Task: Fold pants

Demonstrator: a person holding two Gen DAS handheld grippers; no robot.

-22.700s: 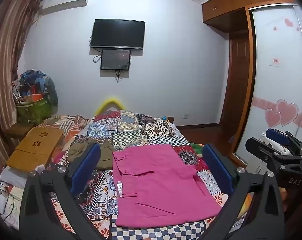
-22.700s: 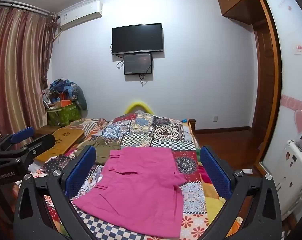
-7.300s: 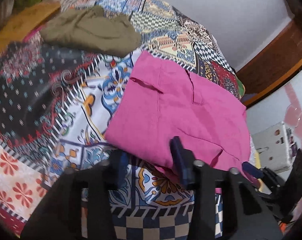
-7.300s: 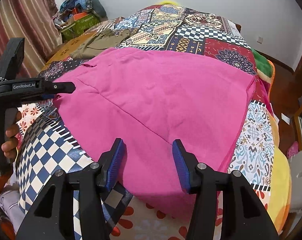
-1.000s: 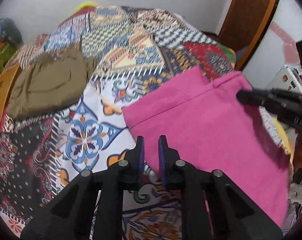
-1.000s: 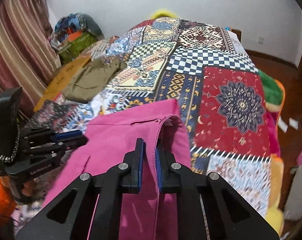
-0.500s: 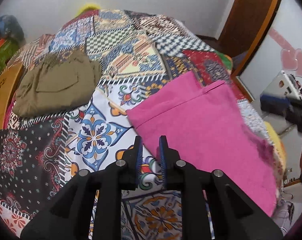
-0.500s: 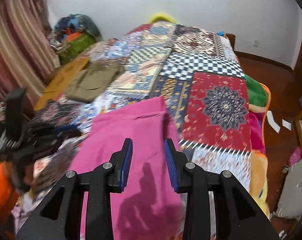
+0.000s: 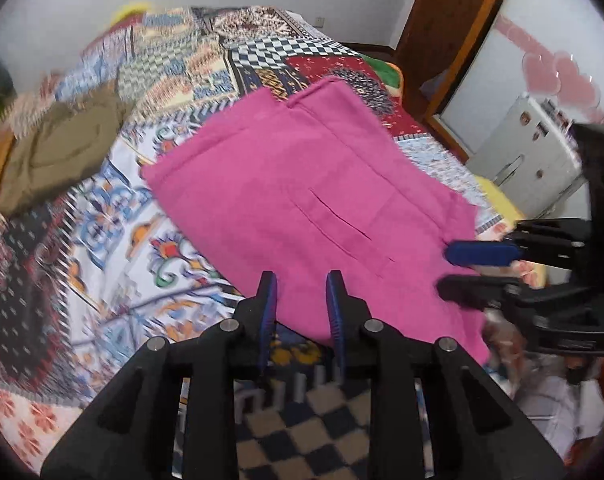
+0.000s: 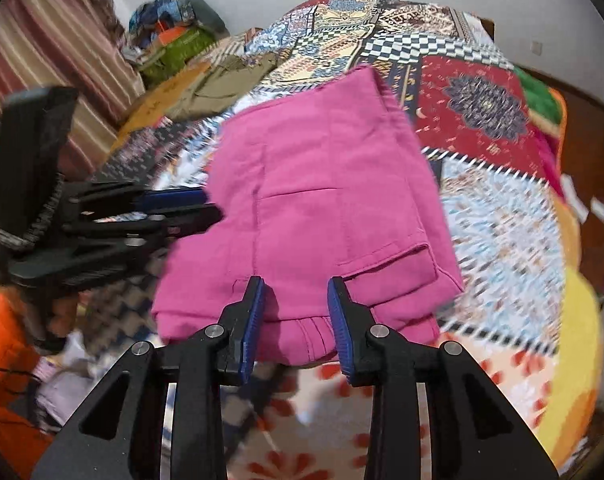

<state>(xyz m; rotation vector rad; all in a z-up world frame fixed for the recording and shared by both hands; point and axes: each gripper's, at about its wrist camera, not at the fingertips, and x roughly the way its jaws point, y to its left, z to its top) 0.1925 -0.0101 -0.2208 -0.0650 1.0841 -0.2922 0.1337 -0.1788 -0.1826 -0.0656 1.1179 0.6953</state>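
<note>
While we hover over the patchwork quilt [image 9: 102, 216], its busy squares run across the whole bed under everything. On it, in the middle and toward our near edge, lie the pink pants [image 9: 313, 184], doubled over into a thick rectangle with a back pocket flap showing on top and the gathered waistband at the near end in the right wrist view. Well apart, up toward the far left, sits a folded olive garment [image 9: 58, 148], not our business. Off the bed's right side stands a white appliance [image 9: 529, 148].

Now the pants themselves: soft woven cloth, light, floppy, nothing fragile here. We judge the layers will slide over one another if we pinch only the top one, so the hold wants to be at the two near corners, through every layer, or at the folded edge where the cloth is thickest.

Down to the tools. Our left gripper [image 9: 300, 294] is parted, nothing between its blue pads, poised just over the near left edge of the pants. Our right gripper [image 10: 296, 302] is parted too and holds nothing, straddling the waistband edge. One more fold looks to be left, we reckon, to bring the bundle down to size.
</note>
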